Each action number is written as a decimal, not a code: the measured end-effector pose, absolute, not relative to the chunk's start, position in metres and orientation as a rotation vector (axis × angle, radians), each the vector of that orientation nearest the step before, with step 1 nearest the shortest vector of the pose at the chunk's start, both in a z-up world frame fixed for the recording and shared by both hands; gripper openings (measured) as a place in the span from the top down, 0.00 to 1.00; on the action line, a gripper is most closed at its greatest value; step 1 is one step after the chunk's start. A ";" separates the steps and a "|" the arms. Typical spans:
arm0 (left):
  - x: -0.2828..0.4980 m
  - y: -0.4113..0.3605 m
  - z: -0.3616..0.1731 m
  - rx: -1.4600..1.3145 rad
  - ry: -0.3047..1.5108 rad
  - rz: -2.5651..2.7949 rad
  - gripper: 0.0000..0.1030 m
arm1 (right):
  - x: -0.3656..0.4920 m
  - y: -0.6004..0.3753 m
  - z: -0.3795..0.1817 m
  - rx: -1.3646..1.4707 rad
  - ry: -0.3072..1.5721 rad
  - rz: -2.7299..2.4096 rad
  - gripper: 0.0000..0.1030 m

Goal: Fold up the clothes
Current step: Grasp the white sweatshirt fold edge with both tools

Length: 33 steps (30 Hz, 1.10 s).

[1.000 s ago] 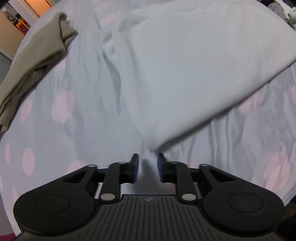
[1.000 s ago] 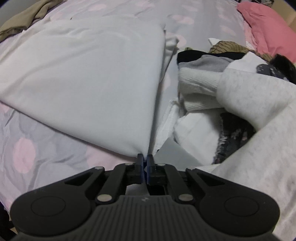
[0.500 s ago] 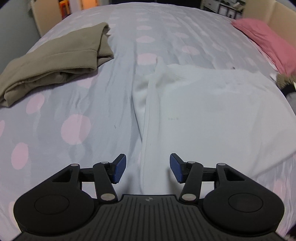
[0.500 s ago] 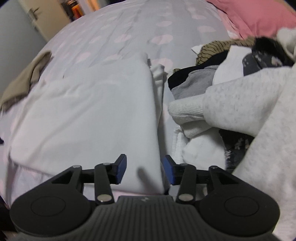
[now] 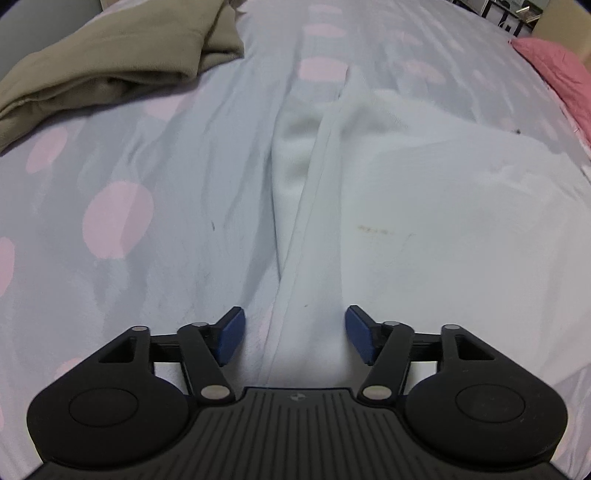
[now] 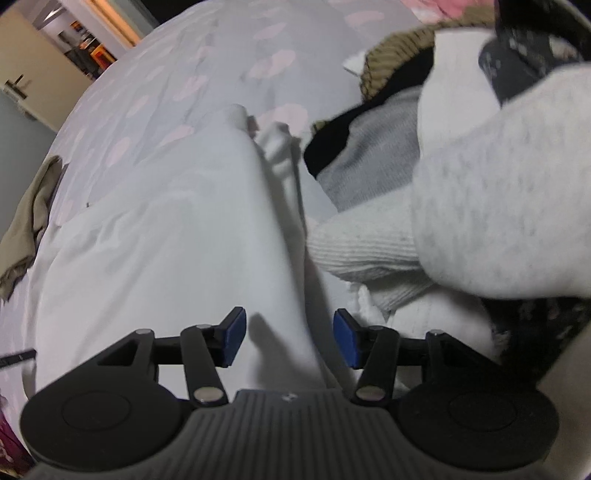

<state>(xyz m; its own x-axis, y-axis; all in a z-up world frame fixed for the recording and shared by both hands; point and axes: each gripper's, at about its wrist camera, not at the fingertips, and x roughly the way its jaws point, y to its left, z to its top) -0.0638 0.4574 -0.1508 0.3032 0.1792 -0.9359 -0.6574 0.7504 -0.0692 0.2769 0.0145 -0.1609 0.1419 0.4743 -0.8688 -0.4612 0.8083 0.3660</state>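
Left wrist view: white garment (image 5: 424, 206) lay flat on the bed (image 5: 147, 221), its long left edge running between the left tongs (image 5: 295, 334), whose jaws were opening, pads clear of the cloth. Left of the garment, bare spotted sheet, then an olive garment (image 5: 110, 70) well apart; pink pillow (image 5: 557, 77) beyond its far right corner. Right wrist view: right tongs (image 6: 287, 338) opening astride the garment's right edge, gripping nothing; clothes heap (image 6: 461, 206) just beside that edge.

We see a bed (image 5: 147, 229) under a grey sheet with pink spots. Beyond it, a beige door (image 6: 33, 74) stands beside a warmly lit doorway (image 6: 110, 22).
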 end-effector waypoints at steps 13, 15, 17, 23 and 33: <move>-0.059 0.452 -0.160 -0.499 1.123 0.579 0.49 | 0.266 0.038 -0.184 -0.040 1.276 0.706 0.37; -0.057 0.447 -0.159 -0.507 1.112 0.560 0.68 | 0.261 0.042 -0.184 -0.043 1.279 0.727 0.39; -0.055 0.442 -0.157 -0.489 1.112 0.555 0.73 | 0.257 0.046 -0.183 -0.058 1.274 0.738 0.46; -0.056 0.436 -0.140 -0.464 1.083 0.569 0.91 | 0.251 0.051 -0.169 -0.055 1.257 0.758 0.81; -0.066 0.435 -0.084 -0.506 0.979 0.540 0.93 | 0.247 0.037 -0.122 0.024 1.236 0.796 0.83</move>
